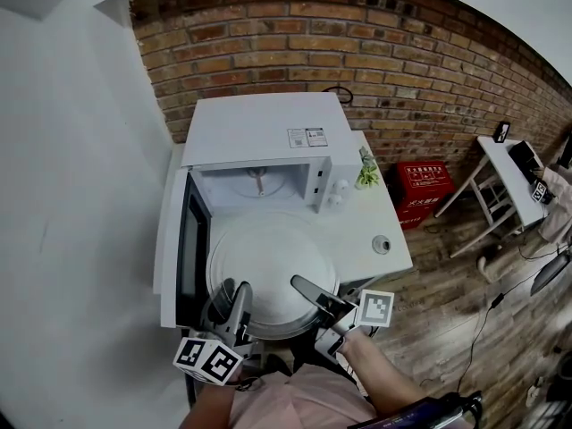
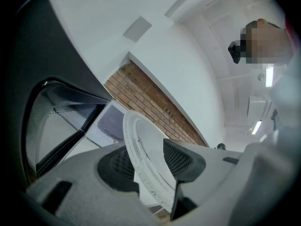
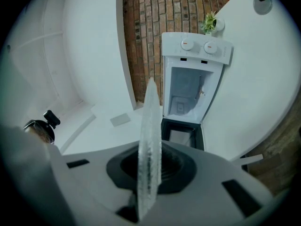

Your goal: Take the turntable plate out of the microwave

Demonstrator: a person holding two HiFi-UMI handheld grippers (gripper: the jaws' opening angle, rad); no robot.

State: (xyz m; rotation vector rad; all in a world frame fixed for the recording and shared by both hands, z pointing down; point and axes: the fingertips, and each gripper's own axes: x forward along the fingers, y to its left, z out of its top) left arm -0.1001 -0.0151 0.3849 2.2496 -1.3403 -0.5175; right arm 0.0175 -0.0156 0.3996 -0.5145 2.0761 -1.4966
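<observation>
The round glass turntable plate [image 1: 268,266] is outside the white microwave [image 1: 259,137], held level in front of its open cavity. My left gripper [image 1: 236,304] is shut on the plate's near-left rim. My right gripper [image 1: 310,293] is shut on the near-right rim. In the left gripper view the plate's rim [image 2: 136,131] runs between the meshed pads of the left gripper [image 2: 148,164]. The right gripper view shows the plate [image 3: 150,126] edge-on, clamped in the right gripper [image 3: 150,173], with the microwave [image 3: 195,65] beyond. A bare turntable spindle [image 1: 259,181] stands inside the cavity.
The microwave door [image 1: 190,248] hangs open at the left, next to the plate. On the white table [image 1: 393,257] are a small plant [image 1: 367,175] and a round cable hole [image 1: 382,244]. A red box [image 1: 422,186] and a white stand [image 1: 500,181] are on the floor at the right.
</observation>
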